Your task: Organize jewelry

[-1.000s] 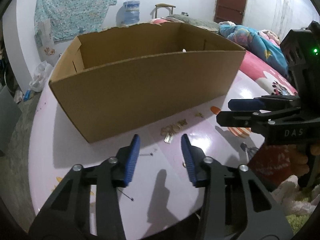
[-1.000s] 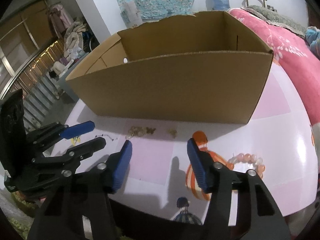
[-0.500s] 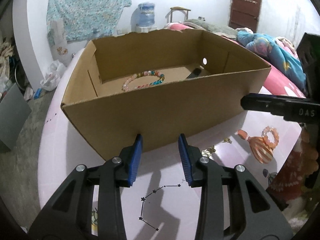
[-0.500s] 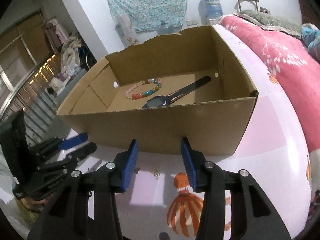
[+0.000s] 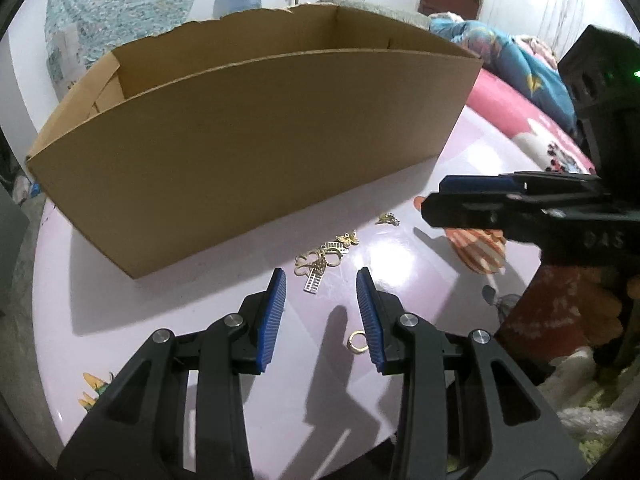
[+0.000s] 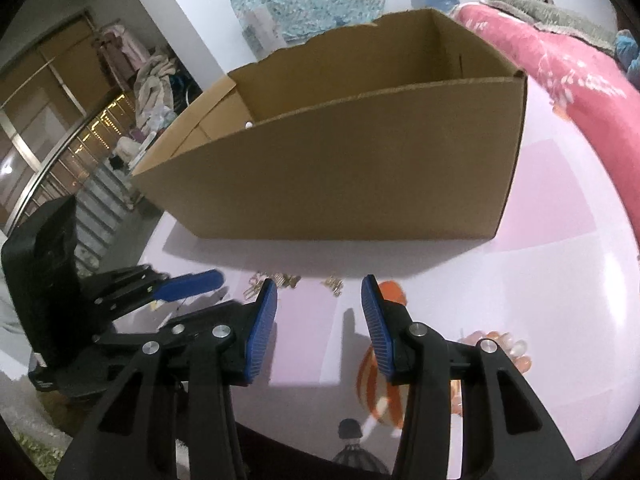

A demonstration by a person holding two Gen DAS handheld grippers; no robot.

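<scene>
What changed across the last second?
Both tongs rose above the cardboard box half a second ago, showing its inside, then dropped back low over the table. Left tongs now point at the gold charms, right tongs open nearby. Nothing was gripped or released. Box, charms, gold ring and pink bead bracelet stayed put.

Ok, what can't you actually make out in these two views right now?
- Brown cardboard box floor: hidden by its near wall, both views.
- Pale pink bead bracelet: right wrist view, partly behind the right tongs.
- Gold charms: left wrist view, too small to identify; one gold ring partly behind the left tongs.
</scene>
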